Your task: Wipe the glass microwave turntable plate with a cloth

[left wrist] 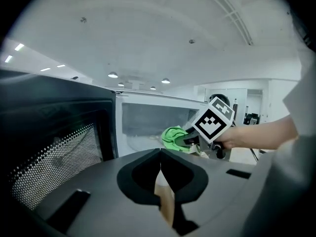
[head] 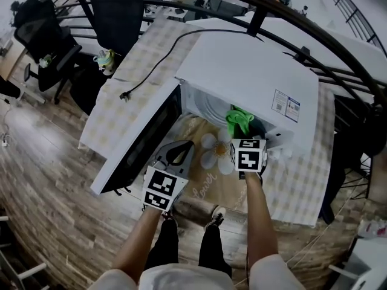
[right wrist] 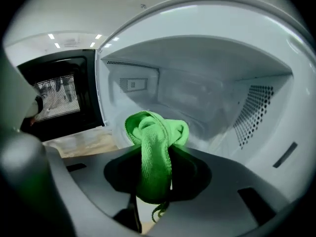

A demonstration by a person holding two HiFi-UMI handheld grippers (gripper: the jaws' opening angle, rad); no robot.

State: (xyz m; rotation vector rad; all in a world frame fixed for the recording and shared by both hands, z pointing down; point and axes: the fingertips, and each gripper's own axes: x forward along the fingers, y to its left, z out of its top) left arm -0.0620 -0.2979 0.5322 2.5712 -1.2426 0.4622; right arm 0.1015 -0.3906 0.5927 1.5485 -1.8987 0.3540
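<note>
Checked-cloth tabletop [head: 139,71] carries a white microwave oven [head: 254,71], door [head: 145,144] open. Our right claw [right wrist: 150,196] is clamped on a bunched green cloth [right wrist: 155,147] at the cavity mouth; our left claw [left wrist: 160,174] is closed on nothing. We cannot make out the glass turntable plate inside, so wiping progress is undetermined.

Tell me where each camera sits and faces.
Head view: on the head, facing steeply down at the open microwave; both forearms show.
Left gripper view: on the left tool, facing the microwave door; its shut jaws show.
Right gripper view: on the right tool, facing into the cavity; jaws gripping the green cloth.
Shared: all three show the green cloth.
</note>
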